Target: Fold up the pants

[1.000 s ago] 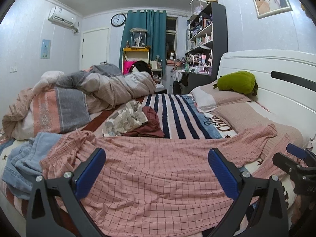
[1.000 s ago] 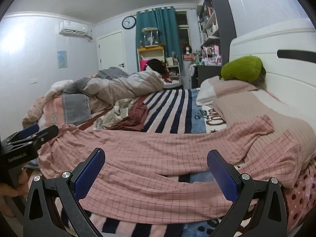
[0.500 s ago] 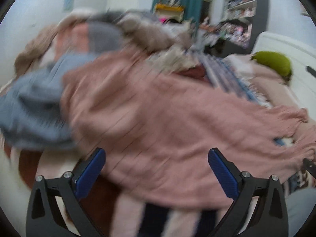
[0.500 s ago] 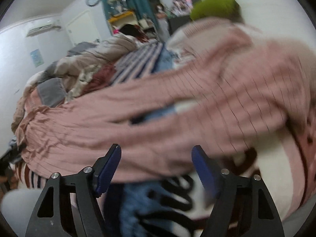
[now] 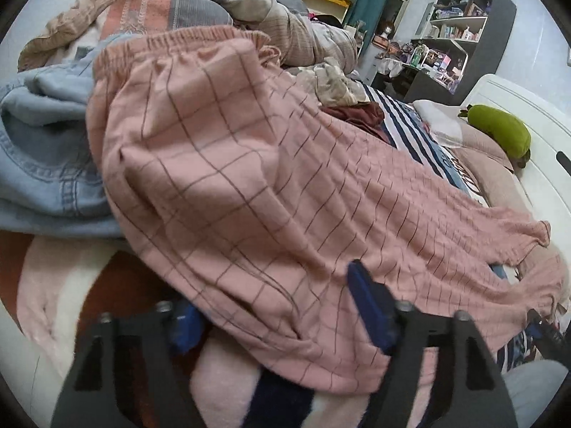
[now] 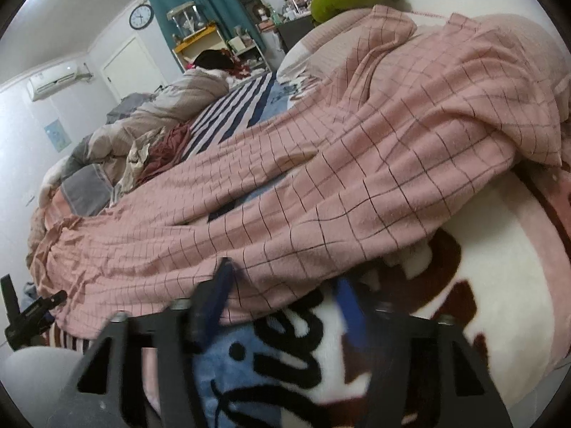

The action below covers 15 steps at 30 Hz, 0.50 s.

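Pink checked pants [image 5: 249, 185] lie spread across the bed, elastic waistband at the left, legs running right over a pillow; they also fill the right wrist view [image 6: 357, 178]. My left gripper [image 5: 274, 317] is low at the near edge of the hip part, jaws partly closed with the fabric edge lying between them; the left finger is under the cloth. My right gripper [image 6: 285, 303] is at the near edge of the lower leg, jaws partly closed around that edge.
Blue jeans [image 5: 39, 149] lie left of the waistband. A crumpled duvet [image 5: 285, 25] and loose clothes [image 5: 342, 89] sit behind. A green plush [image 5: 499, 135] lies by the white headboard. A fleece blanket [image 6: 499, 285] covers the near bed edge.
Both grippers dropped from above the bed to the near edge of the pants and narrowed their jaws from wide open to partly closed over the fabric edge.
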Motion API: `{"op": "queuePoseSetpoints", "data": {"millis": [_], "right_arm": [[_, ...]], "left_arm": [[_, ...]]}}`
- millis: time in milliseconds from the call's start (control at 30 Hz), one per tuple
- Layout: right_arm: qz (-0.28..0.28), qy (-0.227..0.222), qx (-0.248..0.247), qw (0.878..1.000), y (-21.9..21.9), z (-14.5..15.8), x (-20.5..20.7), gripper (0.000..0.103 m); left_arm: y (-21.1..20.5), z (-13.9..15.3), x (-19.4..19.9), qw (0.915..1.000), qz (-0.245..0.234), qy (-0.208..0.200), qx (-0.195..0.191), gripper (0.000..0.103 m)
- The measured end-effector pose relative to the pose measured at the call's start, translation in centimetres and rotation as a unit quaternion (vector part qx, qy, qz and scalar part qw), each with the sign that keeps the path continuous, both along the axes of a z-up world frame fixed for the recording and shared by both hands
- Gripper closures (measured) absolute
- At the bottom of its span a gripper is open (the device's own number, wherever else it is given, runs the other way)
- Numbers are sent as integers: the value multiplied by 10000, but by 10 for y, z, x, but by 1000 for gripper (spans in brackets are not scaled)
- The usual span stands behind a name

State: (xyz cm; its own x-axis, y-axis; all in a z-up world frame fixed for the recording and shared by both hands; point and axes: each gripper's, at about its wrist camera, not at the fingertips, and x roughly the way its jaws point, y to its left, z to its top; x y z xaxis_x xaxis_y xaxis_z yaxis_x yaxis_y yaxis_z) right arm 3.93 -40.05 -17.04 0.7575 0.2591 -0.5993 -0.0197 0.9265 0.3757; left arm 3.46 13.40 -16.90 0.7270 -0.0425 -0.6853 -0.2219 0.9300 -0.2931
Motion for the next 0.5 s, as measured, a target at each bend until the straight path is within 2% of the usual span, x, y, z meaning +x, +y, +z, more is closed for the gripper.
{"op": "queuePoseSetpoints", "data": {"millis": [67, 133, 200, 267, 400, 500], "right_arm": [[29, -78, -128, 9999, 3, 3, 1, 74], [77, -126, -312, 9994, 6, 7, 3, 89], [55, -156, -440, 9989, 10, 10, 7, 94], [46, -227, -420, 9988, 8, 14, 9, 97], [120, -410, -410, 9982, 8, 25, 14, 98], [190, -557, -400, 9975, 10, 34, 18, 98]], "left_arm": [[-1, 4, 0, 9999, 26, 11, 128, 54], [1, 7, -2, 9997, 75, 38, 219, 66], [6, 9, -5, 9999, 83, 43, 135, 74], [7, 13, -9, 10000, -33, 0, 49, 88], [-5, 29, -15, 9993, -210, -130, 274, 91], [-7, 42, -19, 9989, -302, -269, 254, 94]]}}
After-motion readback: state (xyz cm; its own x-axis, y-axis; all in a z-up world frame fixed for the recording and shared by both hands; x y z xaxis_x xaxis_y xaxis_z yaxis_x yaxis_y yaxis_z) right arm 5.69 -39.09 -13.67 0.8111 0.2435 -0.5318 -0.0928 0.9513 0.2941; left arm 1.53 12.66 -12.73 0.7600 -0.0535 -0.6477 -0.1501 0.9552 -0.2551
